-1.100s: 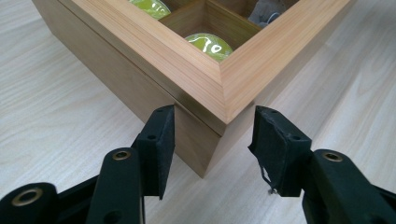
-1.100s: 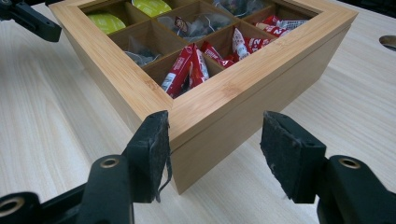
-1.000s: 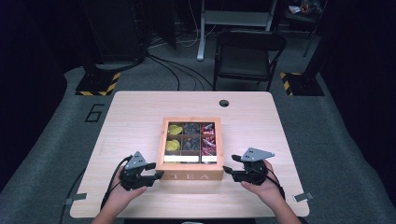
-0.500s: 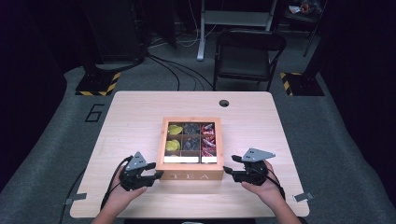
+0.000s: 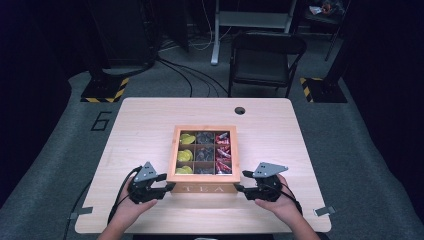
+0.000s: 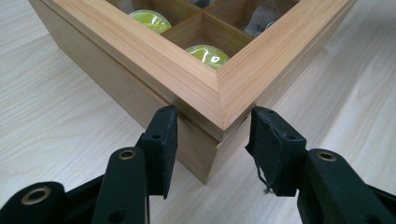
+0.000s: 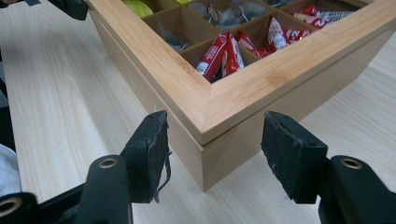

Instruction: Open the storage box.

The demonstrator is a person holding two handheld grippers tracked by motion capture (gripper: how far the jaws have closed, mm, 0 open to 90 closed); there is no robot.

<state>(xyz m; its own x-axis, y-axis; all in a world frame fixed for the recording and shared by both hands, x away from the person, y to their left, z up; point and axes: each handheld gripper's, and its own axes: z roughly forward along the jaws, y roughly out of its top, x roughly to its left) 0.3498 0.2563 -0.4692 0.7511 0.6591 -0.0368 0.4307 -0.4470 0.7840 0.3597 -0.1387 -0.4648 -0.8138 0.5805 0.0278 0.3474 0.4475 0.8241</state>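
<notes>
A square light-wood tea box [image 5: 202,189] with a framed lid and the word TEA on its front face sits on the pale wooden table [image 5: 150,120], nearer the table's near edge than its far edge and about midway between the left and right edges. Through the lid the box shows a grid of compartments: round yellow-green pods [image 5: 186,155] fill the left column, dark grey packets [image 5: 203,154] the middle one, and red-and-white wrapped sachets [image 5: 223,155] the right one. The left gripper [image 6: 212,140] sits at the box's near left corner, its jaws spread wide to either side of that corner; the left-hand pad looks to be touching or just beside the wood, though the view is too close to be sure. The right gripper [image 7: 215,149] stands at the near right corner, jaws likewise wide apart and straddling the corner, gripping nothing. A hand [image 5: 131,210] holds each gripper from the table's near edge. A small round hole [image 5: 239,110] lies near the far edge of the table.
</notes>
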